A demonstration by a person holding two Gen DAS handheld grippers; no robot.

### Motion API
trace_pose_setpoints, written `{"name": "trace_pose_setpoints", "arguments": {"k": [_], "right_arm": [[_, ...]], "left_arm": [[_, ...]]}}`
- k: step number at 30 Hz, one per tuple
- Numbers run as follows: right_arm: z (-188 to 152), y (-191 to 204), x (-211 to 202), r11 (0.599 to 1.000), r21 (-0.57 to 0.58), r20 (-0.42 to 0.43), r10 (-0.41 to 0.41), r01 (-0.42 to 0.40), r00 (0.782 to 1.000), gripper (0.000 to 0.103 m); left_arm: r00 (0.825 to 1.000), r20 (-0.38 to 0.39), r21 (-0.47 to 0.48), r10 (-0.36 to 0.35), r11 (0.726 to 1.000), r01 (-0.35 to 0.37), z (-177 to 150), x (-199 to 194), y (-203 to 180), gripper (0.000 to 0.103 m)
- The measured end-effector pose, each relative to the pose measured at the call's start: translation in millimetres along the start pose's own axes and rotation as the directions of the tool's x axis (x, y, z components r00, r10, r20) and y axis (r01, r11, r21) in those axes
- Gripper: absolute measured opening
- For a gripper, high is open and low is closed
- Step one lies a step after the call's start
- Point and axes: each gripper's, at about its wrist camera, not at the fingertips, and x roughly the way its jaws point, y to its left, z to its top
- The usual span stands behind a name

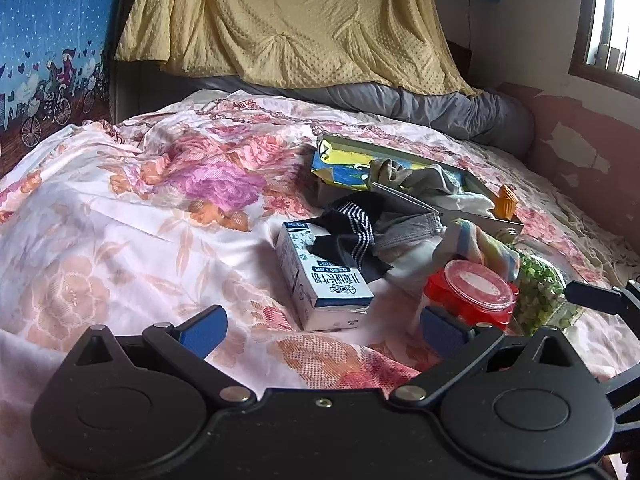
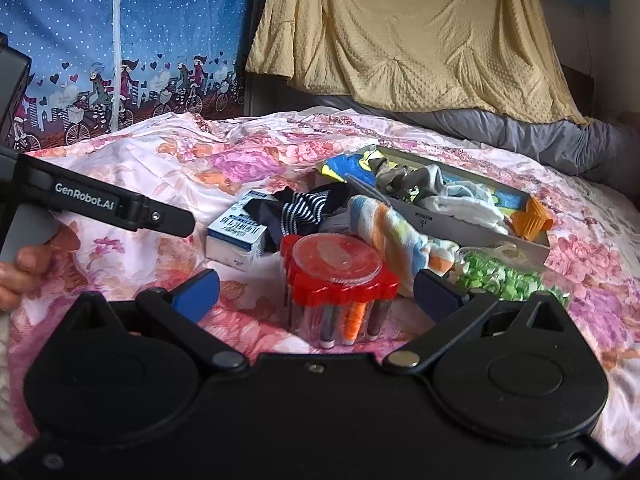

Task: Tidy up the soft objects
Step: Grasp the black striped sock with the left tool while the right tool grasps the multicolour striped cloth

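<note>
Soft items lie heaped on the floral bedspread: a black striped sock (image 1: 354, 226) (image 2: 304, 208) draped over a milk carton (image 1: 320, 284) (image 2: 234, 236), a grey garment (image 1: 408, 228), and a pastel striped sock (image 1: 480, 244) (image 2: 396, 232). More cloths, grey and white (image 2: 456, 200), sit in a shallow grey tray (image 1: 472, 208) (image 2: 480, 234). My left gripper (image 1: 322, 330) is open, just short of the carton. My right gripper (image 2: 316, 292) is open, with a red-lidded jar (image 2: 336, 268) (image 1: 472, 292) standing between its spread fingers, untouched.
A bag of green pieces (image 1: 540, 296) (image 2: 504, 280) lies right of the jar. An orange toy (image 1: 506, 200) (image 2: 530, 220) rests at the tray's right end. A grey bolster (image 1: 460, 112) and yellow blanket (image 1: 300, 20) lie at the back. A hand (image 2: 20, 272) holds the left gripper.
</note>
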Motion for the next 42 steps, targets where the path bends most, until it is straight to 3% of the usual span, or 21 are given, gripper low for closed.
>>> {"name": "trace_pose_setpoints", "arguments": {"k": [13,20,27,38,42], "right_arm": [[8.7,-9.5,9.0,1.000,-0.007,0.029,-0.026,0.026,0.999,0.103],[28.9,-25.4,28.3,0.999,0.021,0.034,-0.039,0.038,0.999,0.103],[49.0,-41.2,58.7,0.997,0.005,-0.006,-0.071,0.071,0.997,0.103],[53.5,-48.8,82.0,0.997,0.008,-0.050,-0.081,0.082,0.995,0.102],[52.2,-47.5,86.5,0.997,0.001,-0.063,-0.080,0.080,0.995,0.099]], "left_arm": [[0.999,0.043,-0.012,-0.022,1.000,0.023,14.1,17.3,4.0,0.102],[0.996,0.071,0.040,-0.060,0.998,0.057,31.9,29.9,-0.6,0.102],[0.996,0.057,0.069,-0.076,0.995,0.072,47.0,54.7,-0.4,0.102],[0.992,0.014,0.147,-0.123,0.982,0.120,59.9,96.1,1.6,0.102],[0.989,0.006,0.184,-0.146,0.972,0.143,62.5,108.1,-3.9,0.094]]}}
